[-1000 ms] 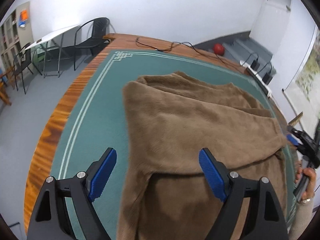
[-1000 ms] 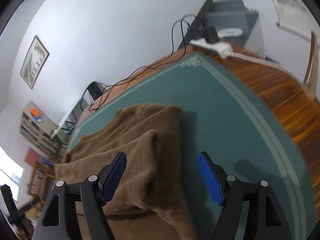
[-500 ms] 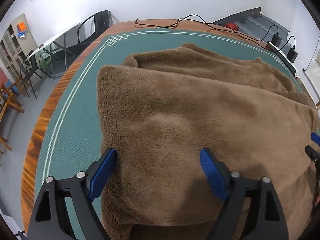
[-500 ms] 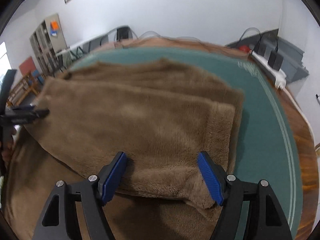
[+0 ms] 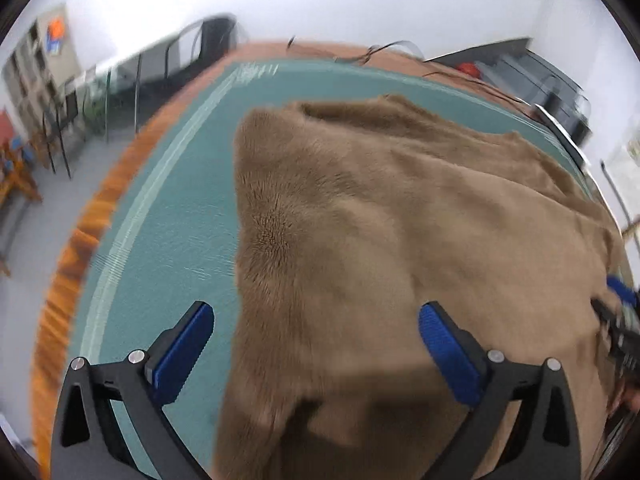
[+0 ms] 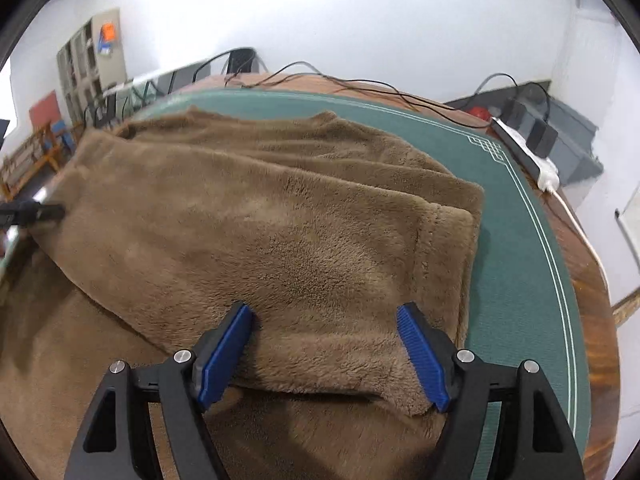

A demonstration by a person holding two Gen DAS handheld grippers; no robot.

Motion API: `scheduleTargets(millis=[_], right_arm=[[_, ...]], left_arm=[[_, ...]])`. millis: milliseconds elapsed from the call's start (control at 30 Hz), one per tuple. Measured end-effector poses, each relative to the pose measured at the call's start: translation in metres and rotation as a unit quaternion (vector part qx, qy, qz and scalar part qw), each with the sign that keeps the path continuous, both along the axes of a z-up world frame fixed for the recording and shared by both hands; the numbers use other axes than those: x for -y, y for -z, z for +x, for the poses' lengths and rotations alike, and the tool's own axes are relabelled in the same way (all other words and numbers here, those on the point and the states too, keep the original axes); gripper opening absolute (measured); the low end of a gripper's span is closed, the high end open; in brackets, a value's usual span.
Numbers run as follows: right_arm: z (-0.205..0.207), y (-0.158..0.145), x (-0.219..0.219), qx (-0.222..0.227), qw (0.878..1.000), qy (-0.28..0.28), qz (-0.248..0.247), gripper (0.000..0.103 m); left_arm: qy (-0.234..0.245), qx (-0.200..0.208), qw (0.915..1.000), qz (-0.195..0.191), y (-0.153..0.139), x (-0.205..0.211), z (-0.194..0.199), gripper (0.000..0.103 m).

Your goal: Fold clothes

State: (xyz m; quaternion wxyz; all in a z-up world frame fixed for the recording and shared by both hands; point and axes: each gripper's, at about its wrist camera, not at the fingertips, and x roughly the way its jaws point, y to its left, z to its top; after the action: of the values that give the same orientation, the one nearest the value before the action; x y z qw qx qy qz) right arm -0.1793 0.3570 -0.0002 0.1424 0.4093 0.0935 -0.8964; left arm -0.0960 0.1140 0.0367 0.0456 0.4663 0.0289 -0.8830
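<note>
Okay, nearest first: my left gripper has its jaws spread wide, nothing between the blue pads. It hangs over the left edge of the brown fleece garment: the left pad sits over bare green mat, the right pad over fleece. Can't tell from this view whether either pad touches the fabric.

My right gripper is also wide open, holding nothing. Its two pads straddle the near right corner of the garment's folded top layer. The left pad looks pressed against the pile; the right pad sits at the corner where the layer edge turns. Jaws are not closed on it.

The garment lies on the mat, spread flat, folded over itself. In the right view the top layer's right edge runs just inside the edge of the layer below, stepped. A lower layer extends toward me, under both grippers. The collar end is on the far side.

Each gripper shows in the other's view: the right one at the right edge of the left view, blurred, and the left one's dark tip at the left edge of the right view, at the fleece edge.

Further out, the mat has pale border lines and covers a wooden table. Black cables trail across the far table edge. A white power strip lies at the far right corner. A chair and a shelf unit stand against the white wall. The left view is motion-blurred on its left side.
</note>
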Motion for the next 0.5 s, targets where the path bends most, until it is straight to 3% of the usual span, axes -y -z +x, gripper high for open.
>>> scheduleTargets(millis=[100, 233, 400, 500], right_arm=[[0.025, -0.016, -0.007, -0.006, 0.999, -0.009, -0.039, 0.078], [0.096, -0.041, -0.019, -0.043, 0.996, -0.053, -0.065, 0.078], [0.186, -0.048, -0.027, -0.07, 0.991, -0.098, -0.062, 0.078], [0.234, -0.041, -0.022, -0.093, 0.99, -0.106, -0.018, 0.078]], left_arm=[[0.039, -0.026, 0.9985, -0.03, -0.023, -0.008, 0.038, 0.103], [0.072, -0.035, 0.9965, -0.026, -0.036, -0.003, 0.094, 0.103], [0.087, -0.037, 0.9954, -0.017, -0.032, 0.012, 0.161, 0.103], [0.099, -0.05, 0.9933, -0.034, -0.028, 0.017, 0.203, 0.103]])
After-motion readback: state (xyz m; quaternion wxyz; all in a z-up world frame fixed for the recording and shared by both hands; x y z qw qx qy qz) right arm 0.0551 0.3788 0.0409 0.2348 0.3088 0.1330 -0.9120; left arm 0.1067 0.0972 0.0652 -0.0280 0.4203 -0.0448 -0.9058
